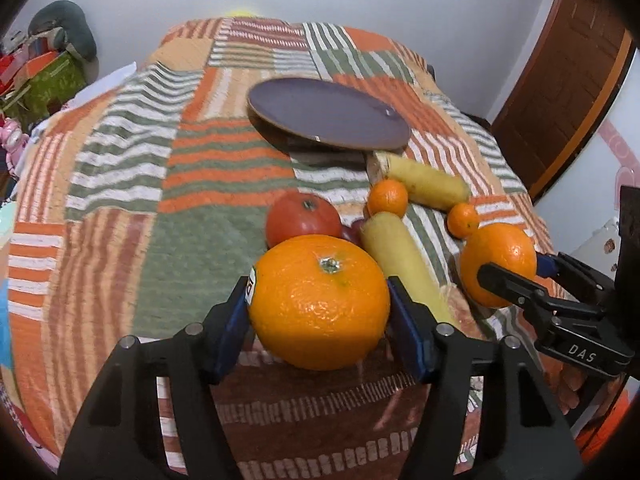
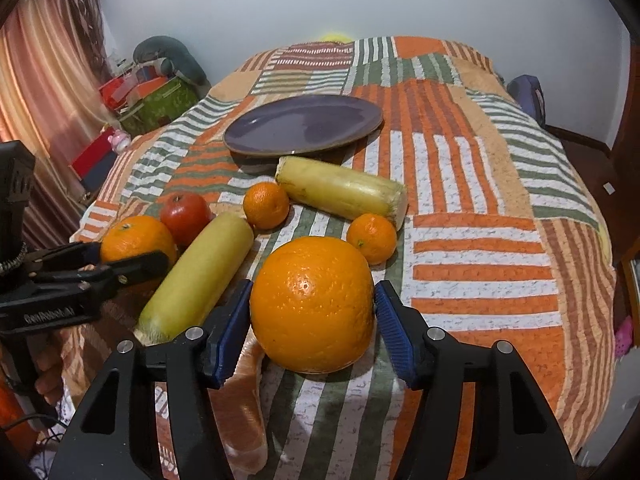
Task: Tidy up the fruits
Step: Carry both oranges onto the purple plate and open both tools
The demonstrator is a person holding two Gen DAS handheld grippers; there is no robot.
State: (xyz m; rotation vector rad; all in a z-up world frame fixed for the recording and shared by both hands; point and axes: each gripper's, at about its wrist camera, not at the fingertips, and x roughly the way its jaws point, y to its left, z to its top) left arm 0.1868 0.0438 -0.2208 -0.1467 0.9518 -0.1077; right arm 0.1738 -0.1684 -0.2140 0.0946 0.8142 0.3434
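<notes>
My left gripper (image 1: 319, 314) is shut on a large orange (image 1: 320, 300), both blue pads touching its sides. My right gripper (image 2: 312, 320) is shut on a second large orange (image 2: 314, 304), which rests on the quilt. That orange and gripper also show in the left wrist view (image 1: 498, 270). Beyond lie a red apple (image 1: 302, 218), two small mandarins (image 2: 266, 205) (image 2: 371, 238) and two long yellow fruits (image 2: 200, 276) (image 2: 342, 192). A purple plate (image 2: 302, 124) sits empty behind them.
Everything lies on a bed with a striped patchwork quilt (image 2: 480, 240). Boxes and clutter (image 2: 152, 100) stand left of the bed. A wooden door (image 1: 560, 80) is at the right. The bed edges drop off left and right.
</notes>
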